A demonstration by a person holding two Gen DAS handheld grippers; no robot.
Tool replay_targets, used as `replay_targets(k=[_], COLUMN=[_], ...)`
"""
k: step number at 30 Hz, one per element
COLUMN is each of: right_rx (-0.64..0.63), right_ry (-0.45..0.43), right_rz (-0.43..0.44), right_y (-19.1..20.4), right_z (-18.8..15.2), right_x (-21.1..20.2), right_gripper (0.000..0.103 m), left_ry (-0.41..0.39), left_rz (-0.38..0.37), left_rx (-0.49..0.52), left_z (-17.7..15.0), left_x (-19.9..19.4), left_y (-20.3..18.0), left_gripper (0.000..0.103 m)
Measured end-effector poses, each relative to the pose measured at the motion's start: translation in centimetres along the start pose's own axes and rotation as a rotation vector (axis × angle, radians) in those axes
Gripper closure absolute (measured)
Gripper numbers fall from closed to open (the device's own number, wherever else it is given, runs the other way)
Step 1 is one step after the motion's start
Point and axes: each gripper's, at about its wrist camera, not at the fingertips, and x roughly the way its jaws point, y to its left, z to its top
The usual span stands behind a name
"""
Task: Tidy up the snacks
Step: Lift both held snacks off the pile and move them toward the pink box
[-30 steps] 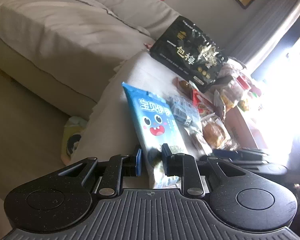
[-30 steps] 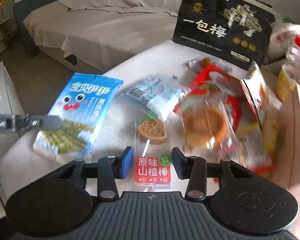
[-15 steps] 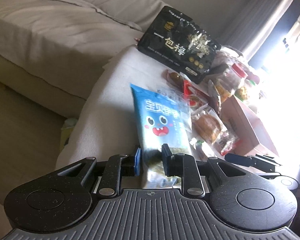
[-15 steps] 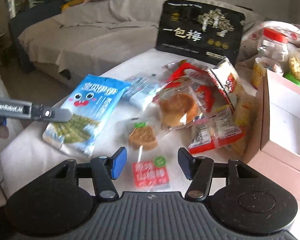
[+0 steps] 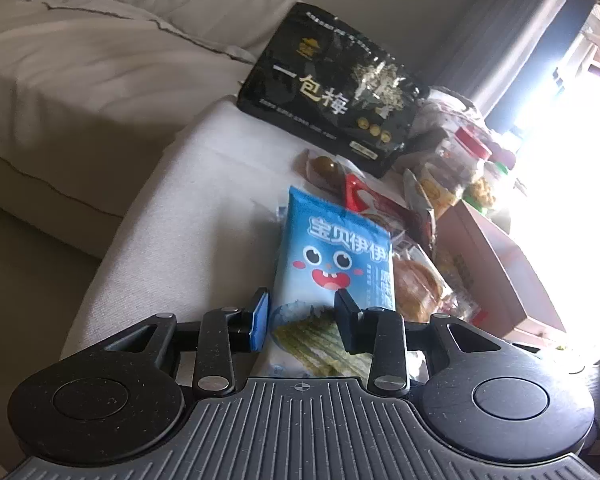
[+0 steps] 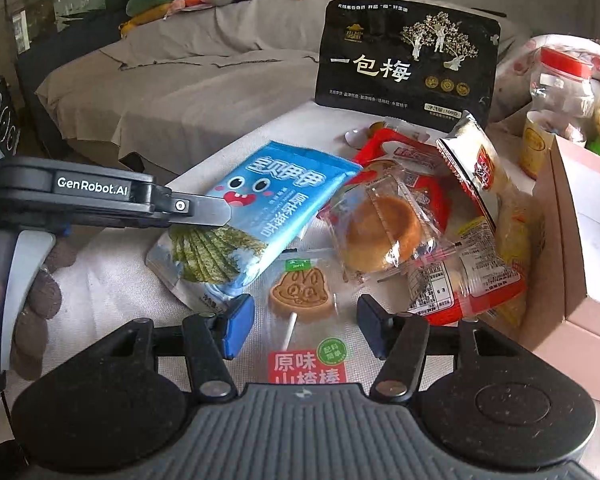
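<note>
A blue seaweed snack bag (image 5: 332,264) (image 6: 268,208) lies on the white-covered table, leaning on the snack pile. My left gripper (image 5: 302,314) is open, its jaws on either side of the bag's lower part. In the right wrist view the left gripper's fingers (image 6: 204,210) reach over the bag. My right gripper (image 6: 306,322) is open and empty above a lollipop packet (image 6: 302,300). A wrapped round cake (image 6: 380,228) and red packets (image 6: 420,156) lie beside it.
A large black plum bag (image 6: 408,56) (image 5: 328,88) stands at the table's back. A pink open box (image 6: 580,232) (image 5: 500,264) stands at the right. Jars (image 6: 560,84) stand behind it. A grey sofa (image 6: 204,68) lies beyond the table.
My left gripper has opened wider around the blue bag, which shifted toward the snack pile. My right gripper pulled back and opened wider above the lollipop packet.
</note>
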Motion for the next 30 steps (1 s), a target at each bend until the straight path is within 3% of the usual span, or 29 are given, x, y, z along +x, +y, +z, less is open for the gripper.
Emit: replay_targets(k=[7,14,18,21,24,27,28,30], right_rx=[-0.012,-0.083,-0.095,-0.098,-0.115,-0.084,-0.065,-0.029], right_ry=[0.012,0.005,-0.015,-0.018,-0.007,-0.001,0.002,0.009], right_rz=[0.031,0.064,0.083,0.083,0.062,0.009,-0.009,-0.005], right_y=[0.6,1.6,1.3,1.3,1.7,1.4,1.2,0.4], right_z=[-0.4,-2.4,-3.0,-3.1,-3.0,-3.0,-3.0,-3.2], right_x=[-0.8,-2.6,-3.0,-3.0,-2.9,-2.6,-2.4,-2.2], right_gripper=[0.047,0.047,0.047,0.047,0.046,0.025,0.014,0.007], left_ry=[0.021,0.075,0.083,0.091,0.034,0.002,-0.001,0.005], left_rz=[-0.003,-0.082,-0.126,-0.108,-0.113,-0.113,-0.112,-0.110], left_rx=[-0.006,-0.046,-0.087,-0.099,-0.080,-0.065,-0.047,-0.014], left_z=[-1.0,-2.9,-2.9,-3.3,-4.0,-4.4,-4.5,-4.6], left_x=[-1.6,-5.0,-4.3,-3.4,-3.3,-3.4,-3.5,-3.6], left_y=[-0.2,-0.2,0.4,0.8,1.0,0.9,0.8,0.6], left_gripper=[0.065,0.065,0.065,0.066,0.065,0.065,0.065,0.065])
